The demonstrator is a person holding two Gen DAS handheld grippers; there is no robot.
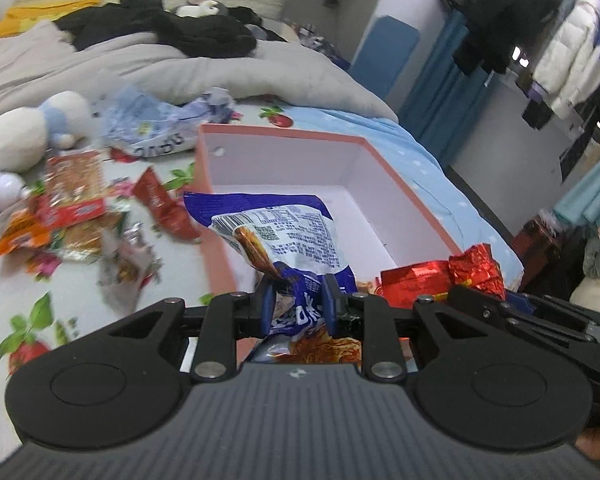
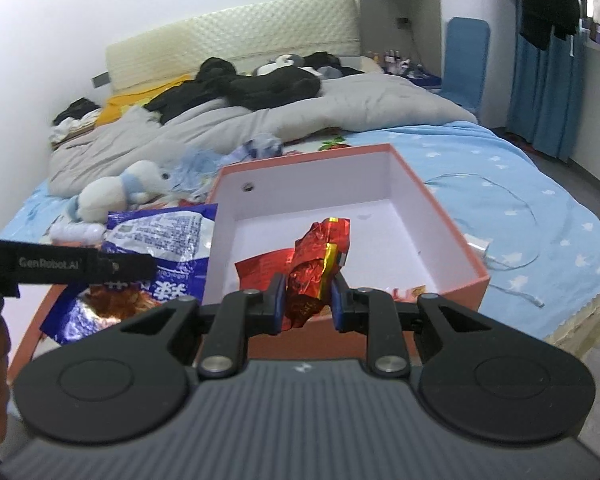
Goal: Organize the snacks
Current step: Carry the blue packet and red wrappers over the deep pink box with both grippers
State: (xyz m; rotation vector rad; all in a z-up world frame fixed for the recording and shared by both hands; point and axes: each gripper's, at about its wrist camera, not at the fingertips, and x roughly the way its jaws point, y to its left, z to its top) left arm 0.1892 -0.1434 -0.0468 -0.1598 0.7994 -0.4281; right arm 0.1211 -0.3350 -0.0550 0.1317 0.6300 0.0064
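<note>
My left gripper (image 1: pixel 298 300) is shut on a blue and white noodle snack bag (image 1: pixel 284 232) and holds it over the near left edge of the open pink box (image 1: pixel 284 136). The same bag shows in the right wrist view (image 2: pixel 160 248). My right gripper (image 2: pixel 306 304) is shut on a crumpled red foil snack packet (image 2: pixel 320 256), held over the near side of the pink box (image 2: pixel 440 200). The red packet also shows at the right of the left wrist view (image 1: pixel 444 276). The box's white inside is mostly bare.
Several loose snack packets (image 1: pixel 72 208) lie on the floral sheet left of the box, with a white plush toy (image 1: pixel 32 132) and a blue plastic bag (image 1: pixel 156 124) behind. A grey duvet (image 2: pixel 300 116) fills the far bed. A white cable (image 2: pixel 500 252) lies right of the box.
</note>
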